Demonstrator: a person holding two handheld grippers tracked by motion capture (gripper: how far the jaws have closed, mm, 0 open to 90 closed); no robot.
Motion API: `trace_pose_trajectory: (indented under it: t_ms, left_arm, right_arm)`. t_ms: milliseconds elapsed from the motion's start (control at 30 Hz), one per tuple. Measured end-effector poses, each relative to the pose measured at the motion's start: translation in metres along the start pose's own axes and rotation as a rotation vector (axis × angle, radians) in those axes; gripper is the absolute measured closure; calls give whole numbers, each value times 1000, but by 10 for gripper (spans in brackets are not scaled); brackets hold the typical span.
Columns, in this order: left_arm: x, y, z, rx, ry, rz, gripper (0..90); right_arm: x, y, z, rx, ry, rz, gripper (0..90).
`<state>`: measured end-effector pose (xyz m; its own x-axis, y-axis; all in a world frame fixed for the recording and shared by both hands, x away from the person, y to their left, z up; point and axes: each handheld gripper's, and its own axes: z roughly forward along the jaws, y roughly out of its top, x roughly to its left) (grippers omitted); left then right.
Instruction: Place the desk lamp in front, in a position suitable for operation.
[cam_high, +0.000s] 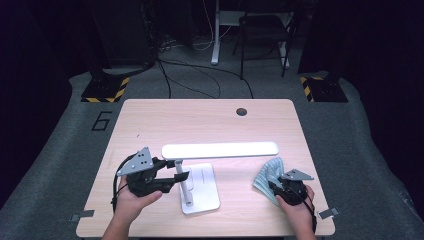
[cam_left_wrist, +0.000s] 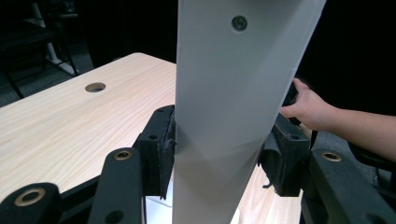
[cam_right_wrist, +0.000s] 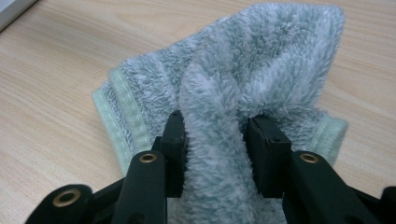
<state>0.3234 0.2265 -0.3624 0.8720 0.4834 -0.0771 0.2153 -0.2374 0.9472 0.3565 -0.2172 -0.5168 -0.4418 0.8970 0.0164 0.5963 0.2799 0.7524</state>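
Table (cam_high: 150, 120): light wood, rounded corners, w/ a small round hole (cam_high: 242, 111) near its far edge. All places below are given rel. to the lamp.

Lamp (cam_high: 220, 150): white desk lamp, standing approx. mid-table toward the near side. Long flat head runs level, left-right, above the tabletop. Thin upright post (cam_high: 180, 177) drops from the head's left end to a flat square base (cam_high: 202, 192) under it, resting on the table. In the left gripper view the lamp (cam_left_wrist: 233, 107) shows as a broad white slab w/ one screw near the top.

Cloth (cam_high: 267, 177): grey-green fluffy towel w/ a paler hem, lying on the table just under and past the lamp head's right end, well apart from the base. In the right gripper view the cloth (cam_right_wrist: 261, 70) is bunched up, a fold rising between the jaws, rest still on the wood.

Left gripper (cam_high: 182, 176): at the lamp's left end, beside the post, hand behind it. In its own view, left gripper (cam_left_wrist: 219, 154) has jaws on either side of the white slab, pads pressing both edges, so clamped on the lamp.

Right gripper (cam_high: 275, 184): right of the base, on the cloth's near edge. In its own view, right gripper (cam_right_wrist: 215, 140) has jaws pinched on the raised fold, so clamped on the cloth.
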Motion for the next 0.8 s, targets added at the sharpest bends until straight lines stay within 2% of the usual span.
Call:
trace_pose_trajectory:
  t_ms: [100, 300, 467, 500, 600, 667, 733, 800]
  left_arm:
    - [-1, 0, 1, -7, 1, -5, 507]
    - [-2, 1, 5, -7, -4, 20, 520]
    - [-5, 2, 6, 4, -23, 22, 521]
    - [-6, 2, 7, 3, -26, 23, 521]
    - [-9, 1, 9, -8, -36, 21, 522]
    - [-11, 1, 9, -6, -48, 27, 522]
    - [-13, 1, 10, -6, -58, 38, 523]
    - [-15, 0, 9, -10, -66, 38, 523]
  right_arm:
    - [0, 0, 0, 0, -2, 4, 625]
    - [2, 0, -1, -8, 0, 5, 643]
    - [9, 4, 0, -38, 52, -1, 652]
    - [11, 4, -1, -25, 61, -7, 652]
    - [15, 5, -1, -33, 74, -7, 652]
    - [16, 5, -1, -34, 82, -18, 652]
    - [18, 6, -2, -41, 92, -8, 652]
    - [20, 8, -4, -71, 100, -11, 651]
